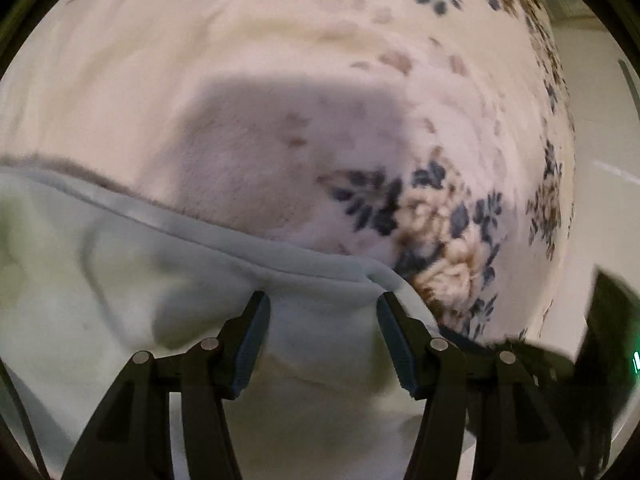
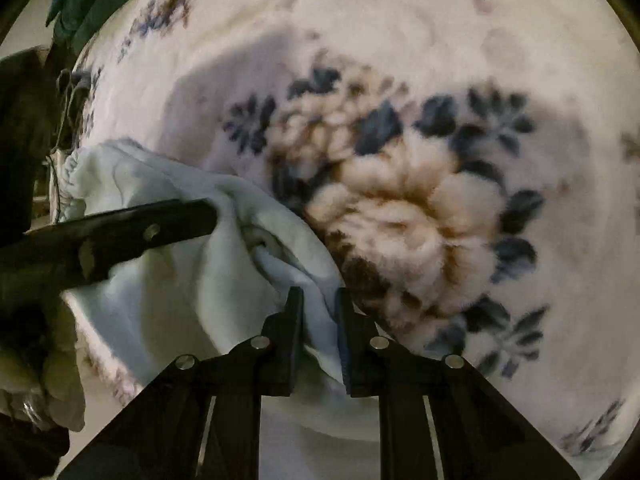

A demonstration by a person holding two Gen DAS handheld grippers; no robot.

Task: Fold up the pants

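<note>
While the left gripper (image 1: 322, 338) stands with its jaws apart, the pale blue pants (image 1: 132, 280) lie directly under and between them, pads not pressing the cloth. In the left wrist view the garment's folded edge runs from the left side down to the right finger, so its length stretches away leftward. Beyond it lies a fleecy floral blanket (image 1: 280, 60), with pale floor (image 1: 592, 208) at the far right.

In the right wrist view the right gripper (image 2: 320, 332) is nearly closed, pinching a bunched fold of the pants (image 2: 180, 280). The cloth spreads up and left from it, where the left gripper's (image 2: 120, 236) dark finger crosses over it. The blanket (image 2: 440, 20) fills the rest.
</note>
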